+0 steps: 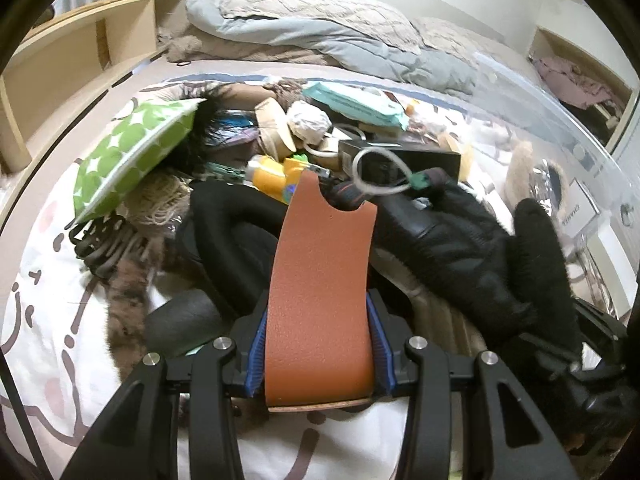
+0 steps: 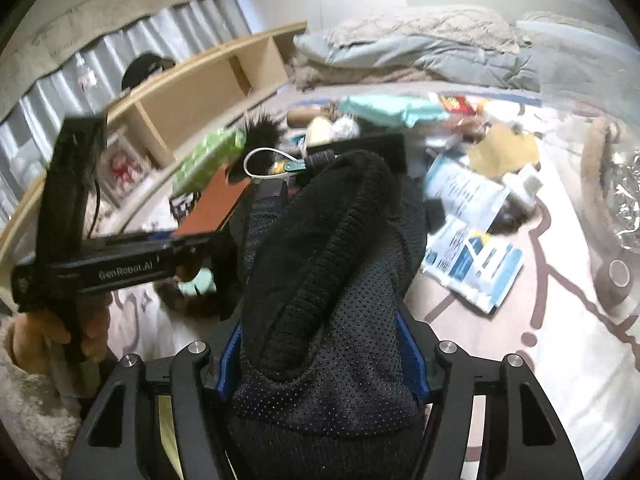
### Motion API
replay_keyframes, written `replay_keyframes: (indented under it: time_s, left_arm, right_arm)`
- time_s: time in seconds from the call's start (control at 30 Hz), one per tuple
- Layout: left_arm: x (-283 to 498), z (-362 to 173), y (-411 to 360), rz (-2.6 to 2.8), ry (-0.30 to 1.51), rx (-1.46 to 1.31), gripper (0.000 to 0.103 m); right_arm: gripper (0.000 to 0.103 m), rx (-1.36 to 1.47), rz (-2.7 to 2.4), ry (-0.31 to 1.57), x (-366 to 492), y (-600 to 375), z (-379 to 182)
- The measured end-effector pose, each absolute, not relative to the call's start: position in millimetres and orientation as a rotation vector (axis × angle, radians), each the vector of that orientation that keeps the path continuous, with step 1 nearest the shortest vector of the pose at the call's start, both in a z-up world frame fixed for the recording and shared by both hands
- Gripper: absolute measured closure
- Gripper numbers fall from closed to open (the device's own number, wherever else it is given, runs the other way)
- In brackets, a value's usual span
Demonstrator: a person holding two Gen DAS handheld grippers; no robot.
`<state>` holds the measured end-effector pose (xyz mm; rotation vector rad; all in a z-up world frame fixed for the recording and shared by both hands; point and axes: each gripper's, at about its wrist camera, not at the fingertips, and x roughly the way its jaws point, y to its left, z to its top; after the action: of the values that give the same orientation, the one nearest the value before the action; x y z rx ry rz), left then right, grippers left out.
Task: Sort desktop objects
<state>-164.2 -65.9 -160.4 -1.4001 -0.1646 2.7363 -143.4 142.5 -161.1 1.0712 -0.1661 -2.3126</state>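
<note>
clutter pile (image 1: 320,148) waits while the left gripper (image 1: 320,344) pinches a tan leather piece (image 1: 320,280) and the right gripper (image 2: 324,360) clamps a black glove (image 2: 320,264) (both lifted clear for sorting, i'd judge).

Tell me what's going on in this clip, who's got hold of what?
A person is sorting a heap of clutter spread on a patterned bed sheet, a handheld gripper in each hand. The left gripper is shut on an orange-brown leather piece. The right gripper is clamped around a black fleece glove. The rest of the pile is not yet sorted.
</note>
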Motion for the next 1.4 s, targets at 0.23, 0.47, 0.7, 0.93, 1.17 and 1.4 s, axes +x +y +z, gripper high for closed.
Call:
replay_keyframes:
  time_s: [0.23,0.47,0.7,0.93,1.17,1.4]
  left_arm:
    - [-166,-162,-63,2.719,-0.156,-1.411,0.059]
    - [-164,-164,-56,2.692,-0.138,-1.405,0.059]
    - [-162,-174,-36,2.579,-0.087,-1.445,0.059]
    - [-161,-192,-13,2.482,0.046,-1.521,0.059]
    - [-156,-199,9,2.362,0.046,-1.514,0.059]
    - [-146,-209,36,2.186,0.079,-1.521,0.059]
  right_arm:
    - [0.038,0.977,-2.448,-0.261,-157,170,-143]
    - [0.038,0.926,-2.579,-0.317,-164,194,-134]
    - [0.038,1.114,-2.564,-0.303,-176,189,-161]
    - [0.038,1.321,-2.512,-0.231,-185,175,-194]
    - [0.038,1.438,-2.500,-0.166,-190,172,-211]
    - [0.038,1.490,-2.547,-0.155,-194,187,-212]
